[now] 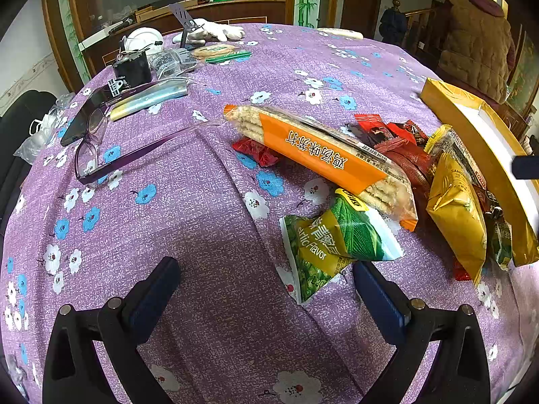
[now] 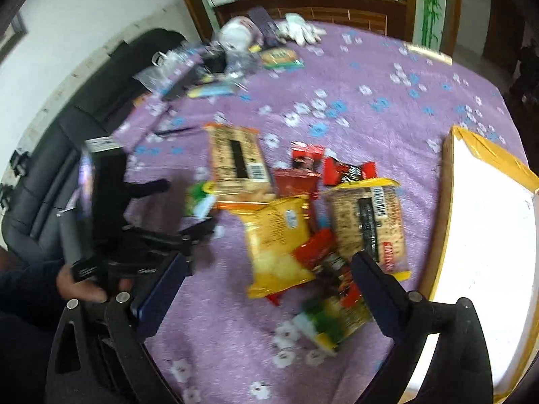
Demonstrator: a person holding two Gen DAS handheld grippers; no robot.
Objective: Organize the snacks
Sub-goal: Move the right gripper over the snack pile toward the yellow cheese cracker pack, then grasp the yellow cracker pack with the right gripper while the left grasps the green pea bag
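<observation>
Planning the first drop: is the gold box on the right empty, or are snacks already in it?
Empty where visible: the gold box shows only bare white interior, and the snack pile lies beside it on the cloth.

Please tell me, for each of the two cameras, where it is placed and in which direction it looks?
Left wrist: on the left hand-held gripper, angled down at the purple tablecloth, eyeglasses and orange cracker pack; its two open fingers show.
Right wrist: on the right hand-held gripper, angled down over the snack pile; its two open fingers, the left hand-held gripper and a hand show.
Shared: tablecloth, orange cracker pack, yellow packet, gold box.
</observation>
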